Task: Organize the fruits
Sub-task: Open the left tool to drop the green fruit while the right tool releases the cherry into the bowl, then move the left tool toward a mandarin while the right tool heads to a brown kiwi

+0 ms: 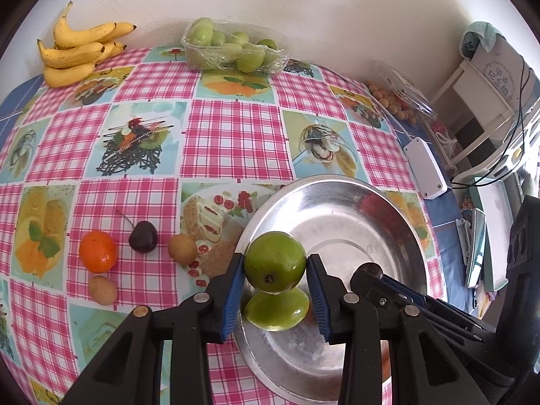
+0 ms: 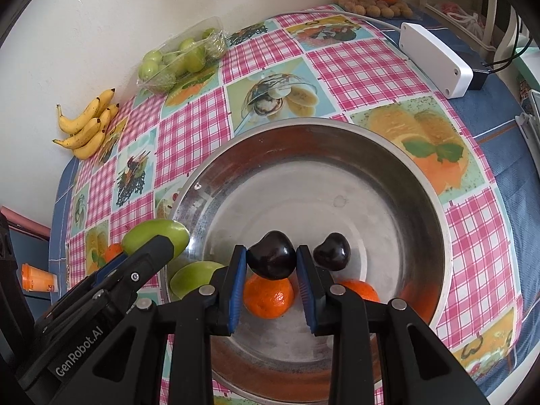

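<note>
My left gripper point(image 1: 275, 271) is shut on a green fruit point(image 1: 274, 261) and holds it over the near left rim of a steel bowl point(image 1: 388, 209); its reflection shows on the bowl wall below. My right gripper point(image 2: 268, 265) is shut on a dark cherry point(image 2: 271, 254) and holds it above the bowl point(image 2: 422, 182). A tangerine point(image 2: 268, 297) lies in the bowl under it. The left gripper with its green fruit point(image 2: 153, 236) shows at the bowl's left rim. On the tablecloth lie a tangerine point(image 1: 98, 251), a dark cherry point(image 1: 143, 236) and two small brown fruits point(image 1: 182, 248), point(image 1: 103, 289).
A banana bunch point(image 1: 77, 50) and a wrapped tray of green fruits point(image 1: 233, 47) lie at the back by the wall. A clear box of small brown fruits point(image 1: 395, 98) and a white box point(image 1: 425, 167) with a cable sit at the right edge. A chair stands beyond.
</note>
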Available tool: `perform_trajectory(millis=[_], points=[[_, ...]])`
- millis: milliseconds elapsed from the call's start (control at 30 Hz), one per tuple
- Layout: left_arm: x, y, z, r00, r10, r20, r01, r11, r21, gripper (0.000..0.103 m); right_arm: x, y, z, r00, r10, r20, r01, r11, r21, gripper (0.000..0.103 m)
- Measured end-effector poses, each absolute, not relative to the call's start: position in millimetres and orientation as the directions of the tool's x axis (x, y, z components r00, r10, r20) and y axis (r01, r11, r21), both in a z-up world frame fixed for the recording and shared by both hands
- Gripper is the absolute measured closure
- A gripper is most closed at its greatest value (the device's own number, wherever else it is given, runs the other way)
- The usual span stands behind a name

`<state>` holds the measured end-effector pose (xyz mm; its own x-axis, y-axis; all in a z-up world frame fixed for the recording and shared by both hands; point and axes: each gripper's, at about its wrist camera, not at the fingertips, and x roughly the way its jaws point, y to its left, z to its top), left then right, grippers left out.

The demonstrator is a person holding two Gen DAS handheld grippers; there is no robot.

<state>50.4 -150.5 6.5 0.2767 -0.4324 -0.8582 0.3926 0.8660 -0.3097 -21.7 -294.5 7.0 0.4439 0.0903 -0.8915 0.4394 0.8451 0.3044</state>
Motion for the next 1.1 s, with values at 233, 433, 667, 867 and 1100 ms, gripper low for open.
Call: perform_trajectory(millis=[233,433,667,867,1100], points=[[53.5,-153.5,0.0,0.263,-0.43,-0.863,0.381,0.869,-0.317,0.063,-19.4,-293.9,5.1,0.437,0.089,-0.895,0.438,0.848,0.298,0.072],[52.2,-155.4,-2.4,0.255,-0.421,-0.87,0.383,0.871,-0.309,0.063,-19.5,-293.8,2.1,0.424,0.077,-0.902,0.448,0.848,0.283,0.072],[50.5,-154.4,4.9,0.256,-0.434,-0.864,0.39,0.864,-0.318,0.063,-19.4,-293.4,0.8,0.411,0.064,-0.909,0.451,0.852,0.264,0.071],[50.1,-148.4,8.5,0.254,-0.421,-0.871,0.377,0.872,-0.312,0.062,-18.8,-290.8,1.6,0.404,0.053,-0.913,0.447,0.859,0.248,0.071],[50.1,-140.5,8.5,0.222,-0.41,-0.885,0.34,0.883,-0.324,0.062,-19.3,-290.9,1.0,0.402,0.045,-0.915,0.45,0.86,0.24,0.062]])
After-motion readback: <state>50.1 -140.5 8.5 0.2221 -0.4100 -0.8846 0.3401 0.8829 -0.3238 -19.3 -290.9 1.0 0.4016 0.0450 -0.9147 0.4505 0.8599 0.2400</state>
